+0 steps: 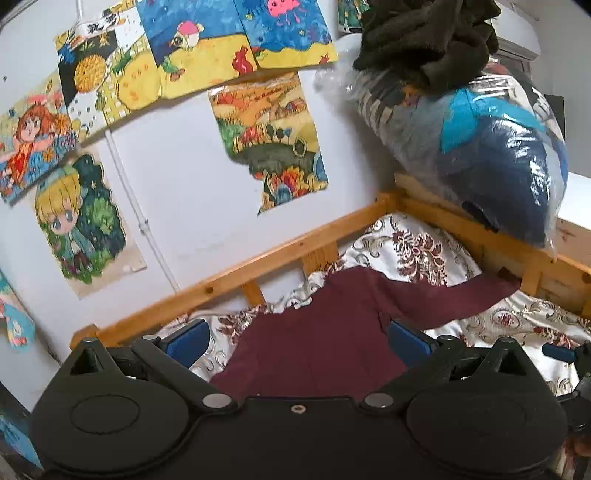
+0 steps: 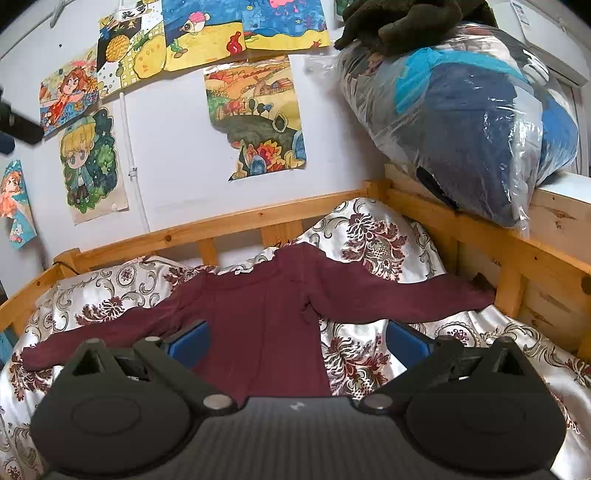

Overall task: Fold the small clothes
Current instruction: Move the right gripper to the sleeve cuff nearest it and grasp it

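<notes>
Right wrist view was filled by a long-sleeved maroon knit top (image 2: 266,314), laid flat on a white satin bedcover with dark red floral print (image 2: 369,354), both sleeves spread out sideways, one sleeve end reaching near the wooden bed rail (image 2: 480,236) at the right. The right gripper (image 2: 297,341) was seen with its blue-padded fingers (image 2: 186,345) spread wide, nothing held between them; the left-hand pad lay over the lower body of the top, the other over bare bedcover. Contact with the cloth could not be told. Left wrist view was aimed at the same maroon knit top (image 1: 314,339), and the left gripper (image 1: 297,336) was likewise found wide open and empty, its blue pads (image 1: 408,341) set to either side of the garment body. A blue pad of the other gripper was glimpsed at the far right edge. Colourful cartoon drawings (image 2: 255,114) were taped to the white wall (image 2: 177,177). A clear plastic bag of blue bedding (image 2: 472,122) was propped on the bed frame corner, with a dark fuzzy cloth (image 2: 406,18) piled on top of it.
</notes>
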`<action>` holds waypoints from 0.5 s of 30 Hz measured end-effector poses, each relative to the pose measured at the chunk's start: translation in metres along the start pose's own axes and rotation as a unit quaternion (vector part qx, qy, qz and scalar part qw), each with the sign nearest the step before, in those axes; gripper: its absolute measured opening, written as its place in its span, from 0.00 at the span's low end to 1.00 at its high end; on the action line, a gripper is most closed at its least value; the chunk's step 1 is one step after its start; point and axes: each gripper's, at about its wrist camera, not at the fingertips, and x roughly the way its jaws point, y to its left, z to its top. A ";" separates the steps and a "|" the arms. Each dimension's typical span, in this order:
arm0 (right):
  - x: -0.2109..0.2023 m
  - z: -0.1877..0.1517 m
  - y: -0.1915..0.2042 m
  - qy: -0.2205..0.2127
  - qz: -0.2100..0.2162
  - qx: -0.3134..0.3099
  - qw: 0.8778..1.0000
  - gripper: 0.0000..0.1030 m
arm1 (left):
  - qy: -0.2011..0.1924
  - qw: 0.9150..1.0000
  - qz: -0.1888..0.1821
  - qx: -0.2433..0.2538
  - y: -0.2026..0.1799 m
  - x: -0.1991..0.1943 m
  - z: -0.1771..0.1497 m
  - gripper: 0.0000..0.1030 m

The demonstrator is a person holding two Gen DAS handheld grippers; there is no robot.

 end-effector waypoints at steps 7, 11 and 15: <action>0.016 0.000 -0.007 0.008 -0.006 -0.002 1.000 1.00 | -0.015 0.999 -0.003 0.044 0.008 0.009 0.027 0.99; 0.034 -0.002 -0.015 0.016 -0.012 0.004 1.000 1.00 | -0.031 0.998 0.011 0.058 0.013 0.018 0.035 0.99; 0.060 -0.009 -0.026 0.031 -0.020 0.020 0.999 1.00 | -0.020 0.999 0.013 0.033 0.013 0.049 0.024 0.99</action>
